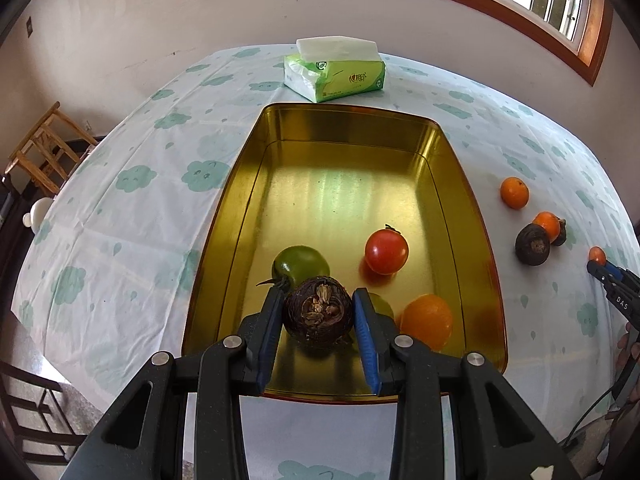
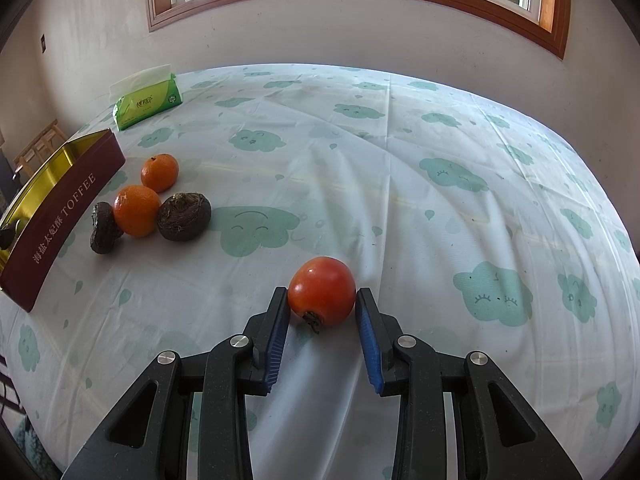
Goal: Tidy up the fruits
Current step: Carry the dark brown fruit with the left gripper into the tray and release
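Spread across the bench (image 2: 400, 184), a white cloth printed with green clouds. Toward its left side, a gold-lined toffee tin (image 1: 352, 128) with maroon outer walls, holding a green tomato (image 1: 300, 266), a red tomato (image 1: 386, 251) and an orange (image 1: 426, 321). Beyond the tin, near the wall, a green tissue pack (image 1: 334, 70). Low over the tin's near end, the left gripper (image 1: 318, 308), pinching a dark brown water chestnut (image 1: 318, 312) between its blue pads. Out on the cloth to the tin's right, two mandarins (image 2: 137, 210) and two more chestnuts (image 2: 184, 216) clustered close together. Nearer the bench's front edge, the right gripper (image 2: 322, 300), spread around a red tomato (image 2: 321, 291) lying on the cloth, pads just beside its skin; contact cannot be told.
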Demonstrator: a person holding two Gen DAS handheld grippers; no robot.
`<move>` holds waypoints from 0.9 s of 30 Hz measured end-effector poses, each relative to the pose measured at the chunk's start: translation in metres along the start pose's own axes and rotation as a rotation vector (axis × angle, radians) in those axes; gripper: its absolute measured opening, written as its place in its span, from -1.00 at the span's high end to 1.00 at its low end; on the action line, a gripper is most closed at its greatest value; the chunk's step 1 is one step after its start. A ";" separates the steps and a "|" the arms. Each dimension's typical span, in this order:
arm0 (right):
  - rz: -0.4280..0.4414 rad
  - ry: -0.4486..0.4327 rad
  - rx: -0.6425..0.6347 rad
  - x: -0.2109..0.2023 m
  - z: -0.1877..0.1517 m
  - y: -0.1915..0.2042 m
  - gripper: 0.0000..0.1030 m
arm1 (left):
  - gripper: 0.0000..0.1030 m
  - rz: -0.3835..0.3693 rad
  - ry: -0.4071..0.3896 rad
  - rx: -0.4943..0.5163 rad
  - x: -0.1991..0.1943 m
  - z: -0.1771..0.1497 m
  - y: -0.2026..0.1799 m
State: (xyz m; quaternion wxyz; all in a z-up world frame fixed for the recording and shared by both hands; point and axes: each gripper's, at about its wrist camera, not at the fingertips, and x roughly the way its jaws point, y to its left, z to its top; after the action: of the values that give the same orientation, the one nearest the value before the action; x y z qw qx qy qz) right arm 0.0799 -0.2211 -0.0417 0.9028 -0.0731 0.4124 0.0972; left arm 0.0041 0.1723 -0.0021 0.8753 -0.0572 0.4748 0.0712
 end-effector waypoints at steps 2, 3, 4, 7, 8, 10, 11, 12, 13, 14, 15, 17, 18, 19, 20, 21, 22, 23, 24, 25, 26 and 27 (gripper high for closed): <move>0.001 0.000 0.001 0.000 0.000 0.000 0.31 | 0.39 0.006 -0.001 -0.005 -0.001 -0.002 0.003; 0.000 0.000 0.000 0.000 0.000 0.000 0.31 | 0.39 0.006 -0.001 -0.008 -0.001 -0.002 0.005; 0.000 0.000 0.000 0.000 0.000 0.000 0.31 | 0.39 0.007 0.000 -0.012 0.000 -0.003 0.007; 0.000 0.000 0.000 0.000 0.000 -0.001 0.31 | 0.39 0.010 0.002 -0.019 0.000 -0.004 0.011; 0.000 0.000 0.000 0.000 0.000 -0.001 0.31 | 0.38 0.013 0.002 -0.020 0.000 -0.005 0.012; 0.001 0.000 0.000 0.000 0.000 -0.001 0.31 | 0.38 0.023 0.000 -0.019 0.001 -0.005 0.014; 0.000 0.000 0.000 0.000 0.000 0.000 0.31 | 0.38 0.028 0.000 -0.020 0.001 -0.005 0.016; 0.000 0.000 0.000 0.000 0.000 -0.001 0.31 | 0.38 0.032 0.001 -0.023 0.002 -0.005 0.017; 0.000 0.000 -0.001 0.000 0.000 -0.001 0.31 | 0.38 0.034 0.003 -0.026 0.003 -0.005 0.018; 0.000 0.000 -0.001 0.000 0.000 -0.001 0.31 | 0.38 0.035 0.004 -0.026 0.004 -0.005 0.019; 0.000 0.000 -0.001 0.000 0.000 0.000 0.31 | 0.38 0.039 0.004 -0.024 0.004 -0.006 0.020; 0.000 0.000 0.000 0.000 0.000 -0.001 0.31 | 0.38 0.050 0.010 -0.020 0.006 -0.006 0.022; 0.000 0.000 -0.001 0.000 0.000 -0.001 0.31 | 0.38 0.047 0.019 -0.023 0.007 -0.007 0.024; 0.000 0.000 -0.001 0.000 0.000 -0.001 0.31 | 0.38 0.050 0.012 -0.016 0.007 -0.008 0.023; 0.000 0.000 -0.001 0.000 0.000 0.000 0.31 | 0.38 0.055 0.015 -0.006 0.007 -0.008 0.022; 0.000 0.000 -0.001 0.000 0.000 0.000 0.31 | 0.38 0.057 0.016 0.001 0.007 -0.009 0.021; 0.000 0.000 -0.001 0.000 0.000 0.000 0.31 | 0.37 0.056 0.017 0.003 0.007 -0.008 0.020; 0.000 0.000 -0.001 0.000 0.000 0.000 0.31 | 0.36 0.054 0.018 0.005 0.008 -0.008 0.020; 0.001 0.000 0.000 0.000 0.000 0.000 0.31 | 0.36 0.053 0.020 0.006 0.008 -0.008 0.019; 0.000 0.000 -0.001 0.000 0.000 0.000 0.31 | 0.34 0.052 0.020 0.006 0.008 -0.008 0.019; 0.000 0.000 -0.001 0.000 0.000 0.000 0.31 | 0.31 0.052 0.020 0.005 0.008 -0.008 0.019; 0.000 0.000 -0.001 0.000 0.000 0.000 0.31 | 0.30 0.052 0.020 0.005 0.008 -0.008 0.018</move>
State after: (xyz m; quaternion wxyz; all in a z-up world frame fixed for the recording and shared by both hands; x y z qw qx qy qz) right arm 0.0799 -0.2213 -0.0421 0.9027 -0.0735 0.4125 0.0974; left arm -0.0014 0.1896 -0.0139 0.8684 -0.0435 0.4852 0.0920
